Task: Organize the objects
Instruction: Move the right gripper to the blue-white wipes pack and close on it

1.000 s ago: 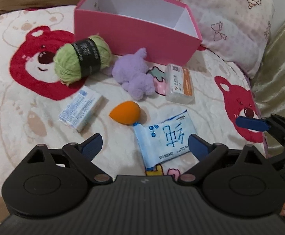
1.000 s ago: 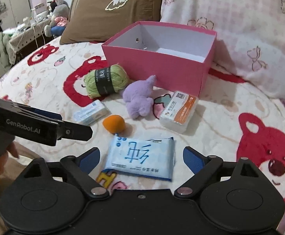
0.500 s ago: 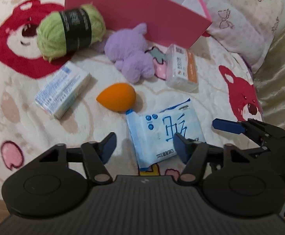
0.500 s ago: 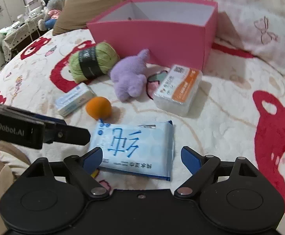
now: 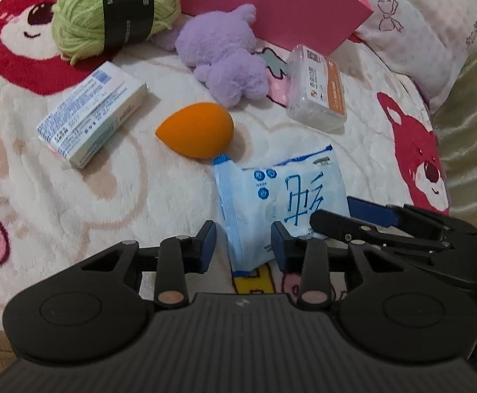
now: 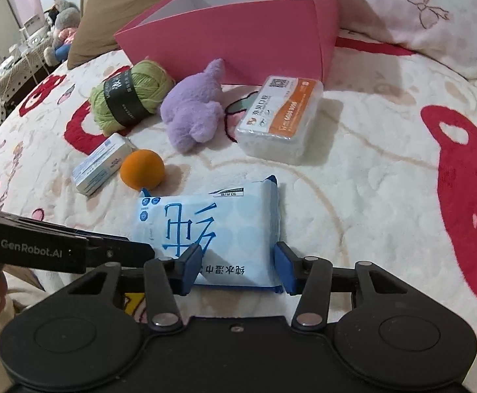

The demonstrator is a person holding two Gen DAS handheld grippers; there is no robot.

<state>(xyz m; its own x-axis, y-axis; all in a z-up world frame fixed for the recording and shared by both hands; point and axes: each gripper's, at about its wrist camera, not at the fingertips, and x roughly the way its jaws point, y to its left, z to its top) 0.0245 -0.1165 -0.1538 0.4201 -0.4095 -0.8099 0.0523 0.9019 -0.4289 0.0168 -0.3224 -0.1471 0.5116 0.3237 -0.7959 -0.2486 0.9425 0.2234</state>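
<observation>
The blue-and-white wet wipes pack (image 6: 212, 229) lies flat on the bed's bear-print blanket (image 6: 369, 196), nearest of all the loose things, with both claws at it. The right claw (image 6: 236, 270) has its blue-padded fingers (image 6: 190, 270) partly closed, one at each side of the pack's near end; whether the pads actually press the wrapper I cannot tell. The left claw (image 5: 243, 245) comes in from the other side, its fingers likewise parted with a corner of the pack between them, and again contact is unclear. In the left wrist view the right claw's fingers reach across from the right edge over the pack.

Just beyond the pack's far corner sits an orange makeup sponge (image 6: 142, 173), touching or almost touching the wrapper. To its left lies a small white carton with blue print (image 5: 92, 114), set at a slant. Farther back, a purple plush toy (image 6: 194, 111) lies in the middle, with a ball of green yarn (image 6: 130, 96) in a black band to its left and a clear plastic box with an orange and white label (image 6: 281, 118) to its right.

Behind them all stands the open pink box (image 6: 238, 46), white inside, with the plush close against its front wall. A brown pillow (image 6: 113, 3) rests behind the box at the left, and a pale pink patterned pillow (image 6: 418, 9) at the right.
</observation>
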